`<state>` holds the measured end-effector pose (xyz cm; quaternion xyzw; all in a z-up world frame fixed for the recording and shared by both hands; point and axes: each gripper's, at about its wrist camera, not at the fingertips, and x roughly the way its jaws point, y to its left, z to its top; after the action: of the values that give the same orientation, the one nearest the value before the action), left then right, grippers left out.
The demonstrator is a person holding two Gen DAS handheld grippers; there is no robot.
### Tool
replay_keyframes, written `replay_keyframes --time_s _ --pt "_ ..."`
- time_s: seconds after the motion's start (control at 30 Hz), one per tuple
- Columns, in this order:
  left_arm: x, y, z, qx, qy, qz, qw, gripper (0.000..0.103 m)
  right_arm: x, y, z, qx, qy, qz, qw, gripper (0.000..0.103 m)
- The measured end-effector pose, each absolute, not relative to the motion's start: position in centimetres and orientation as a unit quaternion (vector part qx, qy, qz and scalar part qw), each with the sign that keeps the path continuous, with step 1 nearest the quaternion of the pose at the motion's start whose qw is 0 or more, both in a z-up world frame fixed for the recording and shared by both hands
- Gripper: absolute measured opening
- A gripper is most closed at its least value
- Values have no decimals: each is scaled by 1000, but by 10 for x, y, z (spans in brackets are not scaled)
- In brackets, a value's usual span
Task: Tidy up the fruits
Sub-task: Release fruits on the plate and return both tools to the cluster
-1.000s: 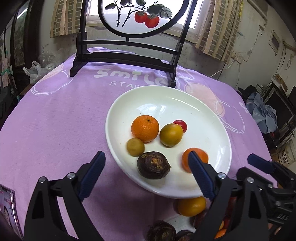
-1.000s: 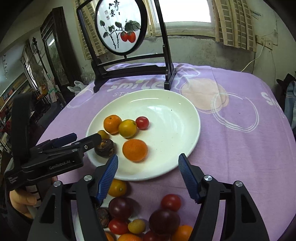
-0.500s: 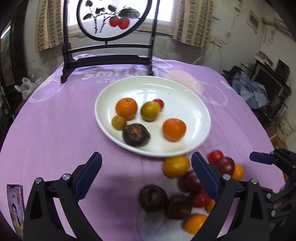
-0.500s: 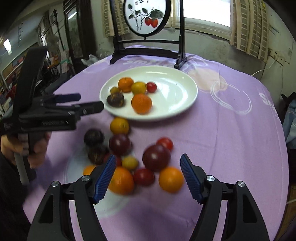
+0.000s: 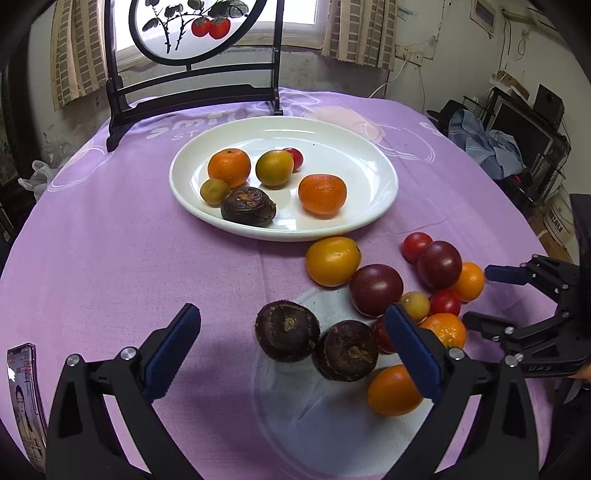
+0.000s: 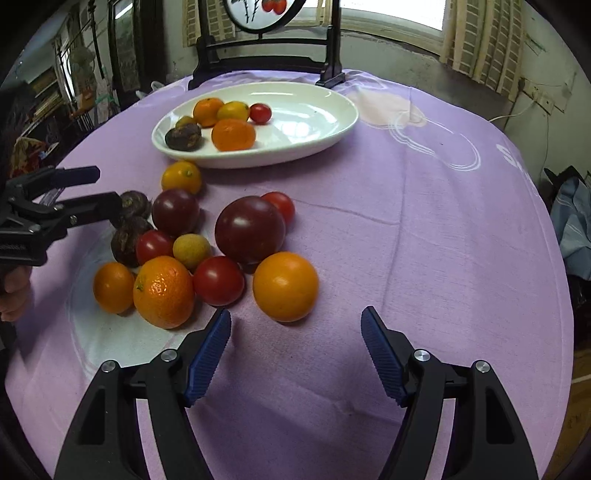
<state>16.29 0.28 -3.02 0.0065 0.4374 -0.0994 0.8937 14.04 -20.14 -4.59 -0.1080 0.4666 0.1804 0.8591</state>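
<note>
A white plate [image 5: 369,206] [image 6: 325,136] on the purple cloth holds several fruits: two oranges, a yellow-green fruit, a small red tomato and a dark brown one [image 5: 248,206]. Nearer lies a loose pile: two dark brown fruits [image 5: 288,330], purple ones [image 6: 249,229], red tomatoes [image 6: 218,280] and oranges [image 6: 285,286]. My left gripper [image 5: 291,347] is open and empty, just short of the brown fruits. My right gripper [image 6: 295,350] is open and empty, just short of the orange. Each gripper shows in the other view, the right one [image 5: 480,297] and the left one [image 6: 105,190].
A dark wooden stand with a round painted panel [image 5: 192,33] rises behind the plate. A phone [image 5: 24,402] lies at the near left table edge. Clutter and a cloth heap [image 5: 491,147] stand beyond the right edge.
Both grippers have pulled back from the plate toward me, so the loose fruit pile now lies in front of them. Both stay open and empty.
</note>
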Motion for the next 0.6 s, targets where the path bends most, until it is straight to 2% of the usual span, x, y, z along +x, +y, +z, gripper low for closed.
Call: replay_keyframes --time_s 0.23,0.33,0.4,0.47,0.6 --pt "160 2 -27 3 438 -106 893 98 146 -199 -53 -106 456 174 866 73" --pt "158 0 -27 4 439 -109 892 98 150 -201 -54 -91 450 175 871 62" --pt "156 -1 -26 4 439 -113 892 98 151 -200 -53 -86 445 181 873 48" --pt "154 -3 -26 5 438 -116 891 98 151 -197 -52 -82 441 192 873 38" --pt "151 -1 -29 4 444 -117 888 98 147 -195 -49 -92 443 194 871 38"
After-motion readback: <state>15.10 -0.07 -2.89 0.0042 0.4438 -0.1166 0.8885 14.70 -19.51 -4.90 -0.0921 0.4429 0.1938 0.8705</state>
